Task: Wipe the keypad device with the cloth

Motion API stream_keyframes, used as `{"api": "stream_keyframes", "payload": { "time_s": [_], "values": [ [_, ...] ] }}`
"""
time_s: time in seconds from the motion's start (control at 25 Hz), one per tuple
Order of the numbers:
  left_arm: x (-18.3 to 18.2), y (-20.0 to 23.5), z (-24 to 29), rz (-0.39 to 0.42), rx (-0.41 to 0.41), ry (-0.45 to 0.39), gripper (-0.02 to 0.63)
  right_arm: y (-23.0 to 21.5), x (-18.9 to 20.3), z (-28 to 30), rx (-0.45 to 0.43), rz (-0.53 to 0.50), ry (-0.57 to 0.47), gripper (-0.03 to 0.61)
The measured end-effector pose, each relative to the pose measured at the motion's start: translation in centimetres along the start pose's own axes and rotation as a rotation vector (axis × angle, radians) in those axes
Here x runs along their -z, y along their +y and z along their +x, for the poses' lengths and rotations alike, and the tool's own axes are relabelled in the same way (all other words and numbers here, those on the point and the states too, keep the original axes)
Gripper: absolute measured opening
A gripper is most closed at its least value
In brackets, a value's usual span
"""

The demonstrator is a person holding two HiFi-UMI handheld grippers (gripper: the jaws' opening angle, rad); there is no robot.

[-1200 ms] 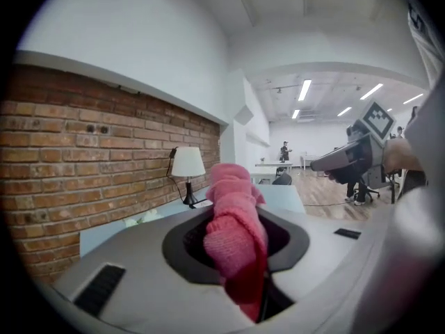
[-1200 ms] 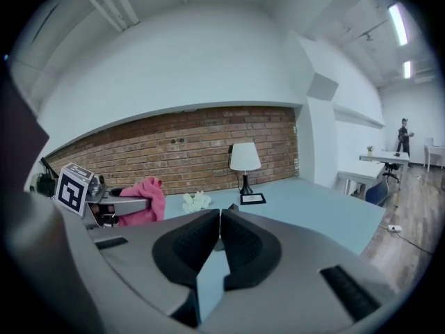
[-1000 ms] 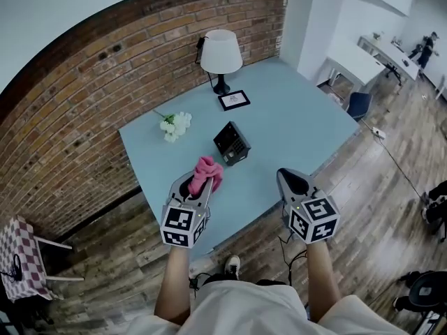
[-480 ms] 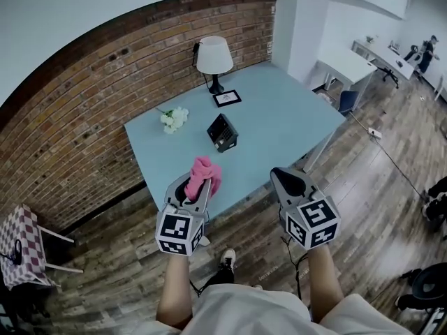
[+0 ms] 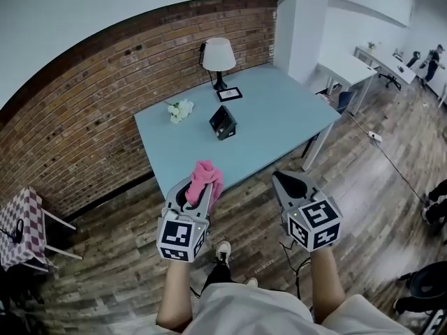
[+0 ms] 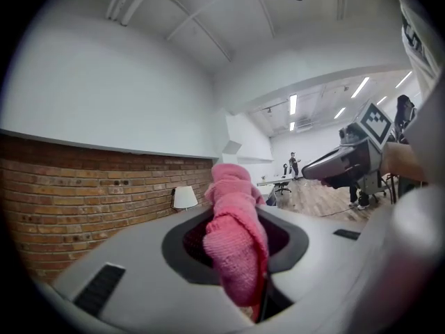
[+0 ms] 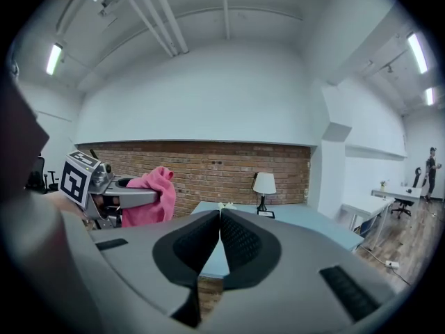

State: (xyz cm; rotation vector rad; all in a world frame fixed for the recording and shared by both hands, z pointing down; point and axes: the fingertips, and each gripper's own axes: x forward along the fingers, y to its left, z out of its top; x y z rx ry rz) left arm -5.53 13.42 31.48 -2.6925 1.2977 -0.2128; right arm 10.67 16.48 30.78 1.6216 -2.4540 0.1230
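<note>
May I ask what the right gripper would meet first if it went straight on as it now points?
Probably the blue table: the shut right gripper aims at its top, in line with the white flowers, with nothing visible between. Depth is unclear.

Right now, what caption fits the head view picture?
Left gripper holds pink cloth; keypad device sits on blue table ahead.

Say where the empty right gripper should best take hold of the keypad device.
Likely across its two side walls, low down, coming from the near edge of the table. The keypad device stands as a small wedge with a sloped face, so a side grip by the right gripper, jaws together and empty, leaves that face free for the cloth.
</note>
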Motion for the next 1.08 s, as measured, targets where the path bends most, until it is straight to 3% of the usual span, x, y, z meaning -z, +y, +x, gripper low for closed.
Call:
{"api": "stream_keyframes", "payload": {
  "time_s": [0.48,1.08],
  "values": [
    [-2.0,-4.1,-5.0,0.042,-0.034,-0.019,0.129,1.6,0.0,-5.1,-0.023,-0.034,-0.021,0.015],
    [-1.1,-7.1,-5.4,0.039,-0.006,0.018,0.127,1.4,2.6,-5.9,-0.036,-0.027,0.006,0.014]
  ]
}}
